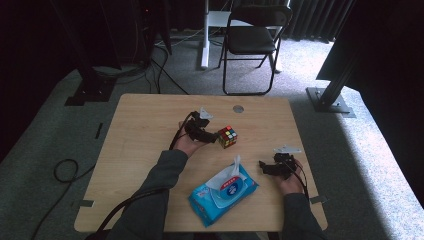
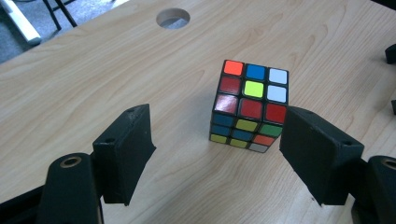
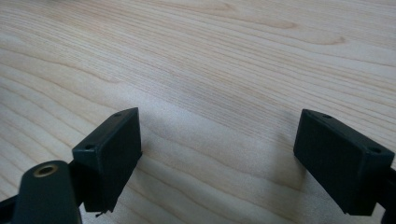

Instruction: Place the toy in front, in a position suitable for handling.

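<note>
High view first: the left gripper [image 1: 212, 136] sits near the middle of the wooden counter [image 1: 145, 125], held in the person's left hand [image 1: 186, 145], its tips just beside a Rubik's cube [image 1: 227, 136] that stands on the counter slightly toward the far edge; a blue pack of wet wipes [image 1: 222, 192] lies near the near edge, its white flap lifted; the right gripper [image 1: 263, 167] rests close to the right edge, well apart from the cube; a round cable hole [image 1: 238, 108] is cut near the far edge.

Left gripper view: the jaws stand wide apart; the Rubik's cube [image 2: 250, 107] stands just past them, nearer the right-hand one, whether touching it I cannot tell; the cable hole [image 2: 173, 17] lies beyond.

Right gripper view: the jaws are spread wide over bare counter [image 3: 210, 70], holding nothing.
</note>
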### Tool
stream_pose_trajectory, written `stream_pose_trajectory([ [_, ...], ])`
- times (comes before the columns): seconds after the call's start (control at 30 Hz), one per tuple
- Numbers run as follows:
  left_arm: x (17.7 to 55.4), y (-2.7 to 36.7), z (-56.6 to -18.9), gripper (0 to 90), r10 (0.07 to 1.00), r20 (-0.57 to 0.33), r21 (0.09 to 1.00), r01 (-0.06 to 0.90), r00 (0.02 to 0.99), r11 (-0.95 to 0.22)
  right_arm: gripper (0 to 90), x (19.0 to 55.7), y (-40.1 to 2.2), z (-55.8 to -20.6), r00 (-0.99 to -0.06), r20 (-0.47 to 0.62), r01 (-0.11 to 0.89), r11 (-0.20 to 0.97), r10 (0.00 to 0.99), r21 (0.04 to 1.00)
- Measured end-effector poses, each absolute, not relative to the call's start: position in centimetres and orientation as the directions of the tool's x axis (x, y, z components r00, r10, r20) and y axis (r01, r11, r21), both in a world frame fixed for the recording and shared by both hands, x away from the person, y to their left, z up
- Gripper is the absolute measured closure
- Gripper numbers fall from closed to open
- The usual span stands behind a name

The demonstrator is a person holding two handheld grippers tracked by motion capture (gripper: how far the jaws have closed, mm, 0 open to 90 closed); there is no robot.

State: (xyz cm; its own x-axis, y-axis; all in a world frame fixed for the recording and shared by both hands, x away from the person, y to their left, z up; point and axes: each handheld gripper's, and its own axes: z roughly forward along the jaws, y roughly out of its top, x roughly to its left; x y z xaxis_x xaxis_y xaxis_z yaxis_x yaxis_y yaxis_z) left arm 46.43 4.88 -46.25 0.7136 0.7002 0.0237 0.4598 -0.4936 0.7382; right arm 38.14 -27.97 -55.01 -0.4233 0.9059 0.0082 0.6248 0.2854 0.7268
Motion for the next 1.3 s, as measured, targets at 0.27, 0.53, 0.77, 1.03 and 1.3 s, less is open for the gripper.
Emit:
stream_pose_trajectory([
  [0.27, 46.6, 4.3, -47.2, 23.9, 0.693, -0.004, 0.751, 0.460, 0.721, -0.473, 14.7, 38.1, -28.0, -55.0, -0.423, 0.008, 0.625, 0.285, 0.906, 0.727],
  [0.53, 46.7, 3.3, -47.7, 20.6, 0.686, -0.011, 0.758, 0.454, 0.727, -0.469, 14.7, 38.1, -28.0, -55.0, -0.423, 0.008, 0.625, 0.286, 0.906, 0.727],
  [0.77, 46.8, 2.6, -48.8, 18.8, 0.689, -0.011, 0.742, 0.468, 0.725, -0.480, 14.7, 38.1, -28.0, -55.0, -0.423, 0.008, 0.625, 0.285, 0.906, 0.727],
  [1.03, 47.1, 1.9, -49.5, 18.8, 0.695, -0.008, 0.739, 0.472, 0.719, -0.480, 14.7, 38.1, -28.0, -55.0, -0.423, 0.008, 0.625, 0.285, 0.906, 0.727],
  [1.3, 47.4, 1.3, -50.5, 18.8, 0.698, -0.015, 0.727, 0.487, 0.716, -0.484, 14.7, 38.1, -28.0, -55.0, -0.423, 0.009, 0.625, 0.285, 0.906, 0.727],
])
